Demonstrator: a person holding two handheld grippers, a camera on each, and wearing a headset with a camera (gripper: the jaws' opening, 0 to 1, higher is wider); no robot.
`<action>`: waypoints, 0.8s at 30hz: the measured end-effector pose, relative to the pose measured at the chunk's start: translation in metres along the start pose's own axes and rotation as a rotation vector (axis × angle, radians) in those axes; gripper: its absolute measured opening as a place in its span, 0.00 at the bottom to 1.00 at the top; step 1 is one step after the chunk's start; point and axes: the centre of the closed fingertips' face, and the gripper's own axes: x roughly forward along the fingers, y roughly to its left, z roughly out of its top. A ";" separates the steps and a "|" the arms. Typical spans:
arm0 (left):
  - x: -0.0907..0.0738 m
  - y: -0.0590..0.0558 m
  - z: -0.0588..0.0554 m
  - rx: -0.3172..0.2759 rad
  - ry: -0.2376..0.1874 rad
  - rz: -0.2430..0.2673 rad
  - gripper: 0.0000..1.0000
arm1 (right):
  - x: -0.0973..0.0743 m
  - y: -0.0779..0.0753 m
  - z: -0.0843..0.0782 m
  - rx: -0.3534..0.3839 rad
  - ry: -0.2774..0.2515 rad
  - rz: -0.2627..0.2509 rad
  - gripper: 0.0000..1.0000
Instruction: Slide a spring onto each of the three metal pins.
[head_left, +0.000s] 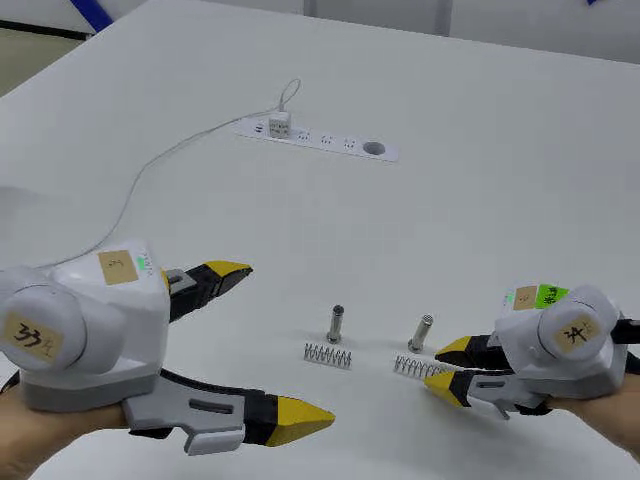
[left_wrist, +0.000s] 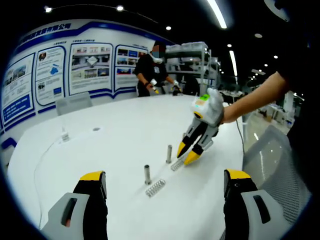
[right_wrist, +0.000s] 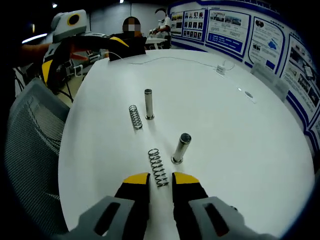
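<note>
Count: two pins upright on the white table (head_left: 480, 200), first pin (head_left: 336, 323) and second pin (head_left: 422, 333). Two springs lie flat, first spring (head_left: 328, 355) and second spring (head_left: 418, 368), one beside each pin. Your right gripper (head_left: 447, 367), jaws slightly apart, brackets the second spring's end; contact unclear. Your left gripper (head_left: 272, 345) gapes wide, off to the side. Power strip (head_left: 320, 138) lies far behind.

Your headset looks down and forward across the white table (head_left: 480, 120) toward the power strip (head_left: 320, 138) near its far edge. Your left gripper view skims low from farther back; your right gripper view sits close. All three share both pins (head_left: 335, 323) and springs (head_left: 327, 355).
</note>
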 end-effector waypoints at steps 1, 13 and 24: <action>0.001 0.000 0.000 -0.001 0.001 -0.002 0.99 | 0.002 -0.001 -0.002 0.003 0.004 0.002 0.18; 0.005 -0.003 -0.004 -0.010 0.014 -0.022 0.98 | 0.006 0.004 -0.001 0.024 -0.006 0.041 0.12; 0.003 -0.005 -0.003 -0.004 0.013 -0.034 0.97 | 0.001 0.009 0.002 0.020 0.002 0.040 0.11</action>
